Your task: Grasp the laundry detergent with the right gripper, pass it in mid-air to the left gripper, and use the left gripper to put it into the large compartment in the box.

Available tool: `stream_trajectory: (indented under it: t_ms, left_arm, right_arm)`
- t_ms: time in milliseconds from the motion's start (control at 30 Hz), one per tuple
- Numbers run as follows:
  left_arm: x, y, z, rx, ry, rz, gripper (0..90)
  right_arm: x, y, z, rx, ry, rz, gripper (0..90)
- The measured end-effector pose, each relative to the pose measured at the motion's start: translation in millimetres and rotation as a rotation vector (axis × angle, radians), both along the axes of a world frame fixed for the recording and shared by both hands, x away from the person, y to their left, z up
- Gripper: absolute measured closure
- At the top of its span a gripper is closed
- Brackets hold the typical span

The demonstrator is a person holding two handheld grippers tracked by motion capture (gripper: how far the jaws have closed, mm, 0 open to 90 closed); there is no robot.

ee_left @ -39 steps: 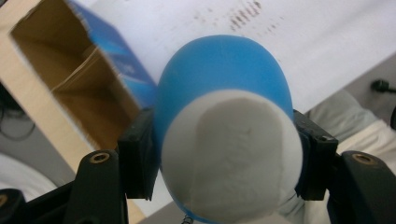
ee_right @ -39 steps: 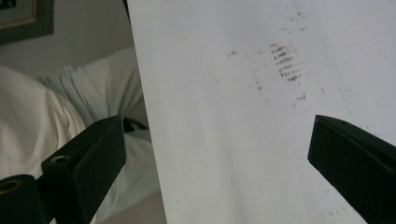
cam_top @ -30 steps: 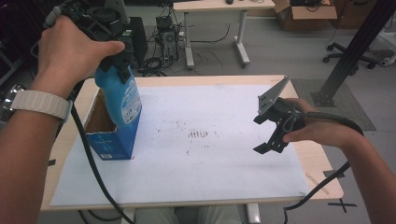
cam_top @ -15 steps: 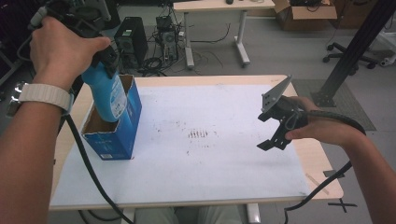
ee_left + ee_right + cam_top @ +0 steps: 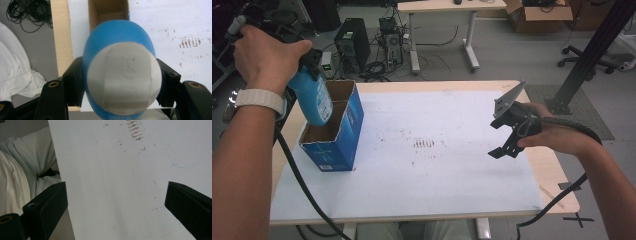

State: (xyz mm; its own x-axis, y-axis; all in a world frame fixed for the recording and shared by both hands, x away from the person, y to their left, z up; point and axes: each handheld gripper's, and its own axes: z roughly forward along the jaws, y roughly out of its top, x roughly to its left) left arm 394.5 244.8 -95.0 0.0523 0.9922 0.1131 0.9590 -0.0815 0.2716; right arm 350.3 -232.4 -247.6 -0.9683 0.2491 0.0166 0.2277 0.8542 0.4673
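While the white table (image 5: 452, 175) offers a broad, flat, scuffed sheet over a pale wooden edge, the trouble lies at its nine o'clock side, where the blue box (image 5: 343, 137) stands open-topped, a tall cardboard carton with brown inner walls and thin glossy sides. It is light and narrow, so I judge that a bottle dragged against its rim could tip it toward the table edge or push it sideways, and nothing braces it, since the right gripper (image 5: 504, 137) hangs well apart at three o'clock over bare table, its jaws spread wide with nothing between them. Next in size, the blue bottle (image 5: 314, 100) is smooth, rounded plastic with a paler oval base, which shows in the left gripper view (image 5: 123, 81); it hangs tilted over the box mouth, its lower end at the opening. The left gripper (image 5: 120, 82) clamps it at both flanks, the jaws closed firmly on the curved body. Such slick, bulging sides give flat pads little purchase, so the bottle may twist or slip in the grip, and being tilted, it may catch the cardboard rim instead of sliding cleanly past it.
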Motion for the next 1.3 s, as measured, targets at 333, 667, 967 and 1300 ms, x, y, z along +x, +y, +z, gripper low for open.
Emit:
stream_trajectory:
  t_ms: [333, 667, 967, 1300]
  left_arm:
    - [7.1, 7.4, -30.8, -0.019, 0.011, -0.001, 37.7]
    - [14.2, 10.1, -74.2, -0.021, 0.020, -0.019, 37.6]
    - [20.6, 10.1, -114.5, -0.027, 0.021, -0.021, 37.6]
    - [23.5, 12.6, -147.4, -0.027, 0.022, -0.035, 37.6]
  right_arm:
    - [0.9, 1.8, -4.4, -0.004, 0.009, -0.005, 4.7]
    - [2.1, -1.8, -11.4, -0.004, 0.025, -0.020, 5.0]
    - [2.9, -6.8, -18.6, -0.007, 0.040, -0.039, 4.9]
    - [5.6, -7.8, -21.5, -0.005, 0.045, -0.049, 5.0]
